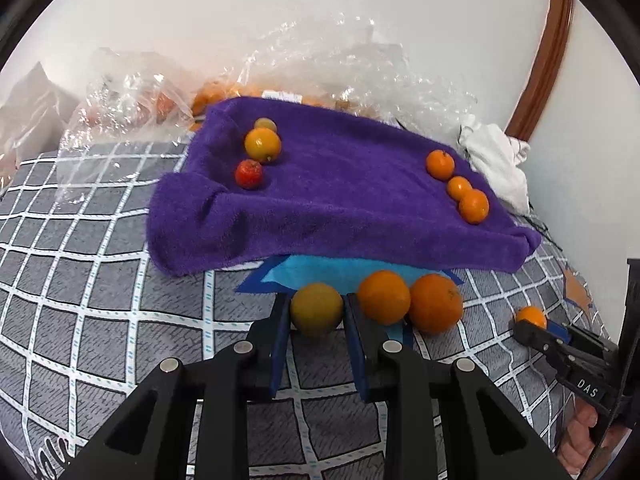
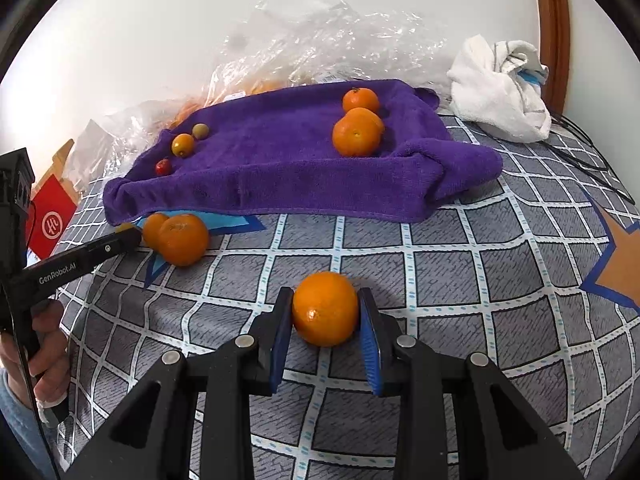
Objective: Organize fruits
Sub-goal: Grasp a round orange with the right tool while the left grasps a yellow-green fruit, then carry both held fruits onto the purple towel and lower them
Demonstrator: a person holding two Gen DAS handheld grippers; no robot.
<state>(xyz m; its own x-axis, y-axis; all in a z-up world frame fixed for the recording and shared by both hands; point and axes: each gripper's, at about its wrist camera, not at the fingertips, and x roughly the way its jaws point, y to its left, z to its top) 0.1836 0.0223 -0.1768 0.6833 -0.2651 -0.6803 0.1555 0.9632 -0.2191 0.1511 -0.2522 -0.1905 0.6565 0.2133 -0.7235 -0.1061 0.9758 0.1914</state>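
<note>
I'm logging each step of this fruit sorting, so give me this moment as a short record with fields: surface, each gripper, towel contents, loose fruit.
surface: grey checked bedspread
left gripper: fingers around a yellow-green fruit on the bedspread
right gripper: fingers around an orange on the bedspread
purple towel: three oranges at one end; three smaller fruits, including a red one, at the other
loose fruit: two oranges beside the left gripper

You see grey checked bedspread point(image 2: 440, 280) filling lower frame. Crumpled clear plastic bags point(image 2: 320, 40) along white wall point(image 2: 160, 20), top centre. White cloth point(image 2: 500, 92) bunched upper right. Red card point(image 2: 50, 220) at left edge.
</note>
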